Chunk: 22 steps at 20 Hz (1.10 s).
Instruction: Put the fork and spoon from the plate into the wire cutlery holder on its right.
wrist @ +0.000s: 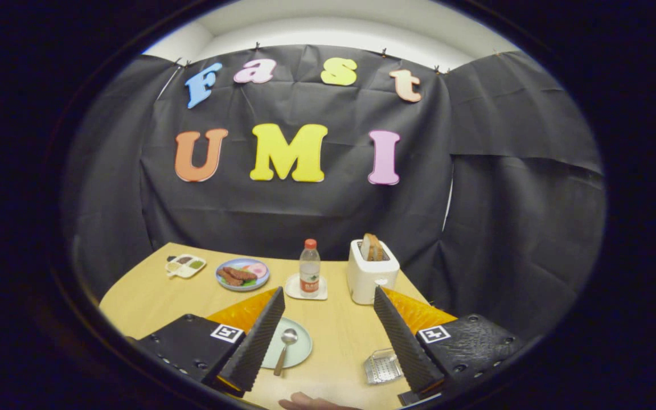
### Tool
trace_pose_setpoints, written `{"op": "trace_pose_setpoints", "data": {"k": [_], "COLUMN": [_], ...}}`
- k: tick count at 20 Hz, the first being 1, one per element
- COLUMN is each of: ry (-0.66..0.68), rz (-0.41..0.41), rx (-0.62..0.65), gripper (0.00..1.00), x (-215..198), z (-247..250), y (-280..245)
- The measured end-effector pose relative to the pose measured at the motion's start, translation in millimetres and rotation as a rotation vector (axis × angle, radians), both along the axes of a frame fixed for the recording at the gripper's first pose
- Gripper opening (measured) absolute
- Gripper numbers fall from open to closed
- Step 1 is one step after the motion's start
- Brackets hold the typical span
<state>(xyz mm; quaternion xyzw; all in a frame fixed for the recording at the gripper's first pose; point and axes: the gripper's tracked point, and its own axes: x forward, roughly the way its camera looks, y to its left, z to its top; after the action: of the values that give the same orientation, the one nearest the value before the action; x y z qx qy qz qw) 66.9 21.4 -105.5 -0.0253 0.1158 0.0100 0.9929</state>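
Beyond the tongs (pixel 328 336), which stand wide open and hold nothing, a toaster (pixel 371 271), bottle (pixel 309 268) and food plate (pixel 242 274) stand on the bench (pixel 339 330). The spoon (pixel 285 348) lies on the green plate (pixel 299 346) beside the left finger; the wire cutlery holder (pixel 382 366) beside the right.

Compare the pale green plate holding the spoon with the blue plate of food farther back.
The green plate lies between the open fingers of the gripper, partly behind the left one; the blue plate sits well beyond them, near the bottle. The green plate carries only a spoon that I can see; the blue plate carries sausages and other food. Both are round and rest flat on the wooden table.
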Motion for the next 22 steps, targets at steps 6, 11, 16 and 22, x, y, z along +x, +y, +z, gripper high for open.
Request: {"op": "trace_pose_setpoints", "data": {"k": [6,11,16,22], "ry": [0.273,0.391,0.469,0.542], "rz": [0.04,0.054,0.028,-0.022], "rx": [-0.017,-0.024,-0.005,0.079], "gripper": [0.96,0.94,0.82,0.5], "x": [18,38,61,62], "z": [-121,-184,-237,-270], "y": [46,81,96,97]}}
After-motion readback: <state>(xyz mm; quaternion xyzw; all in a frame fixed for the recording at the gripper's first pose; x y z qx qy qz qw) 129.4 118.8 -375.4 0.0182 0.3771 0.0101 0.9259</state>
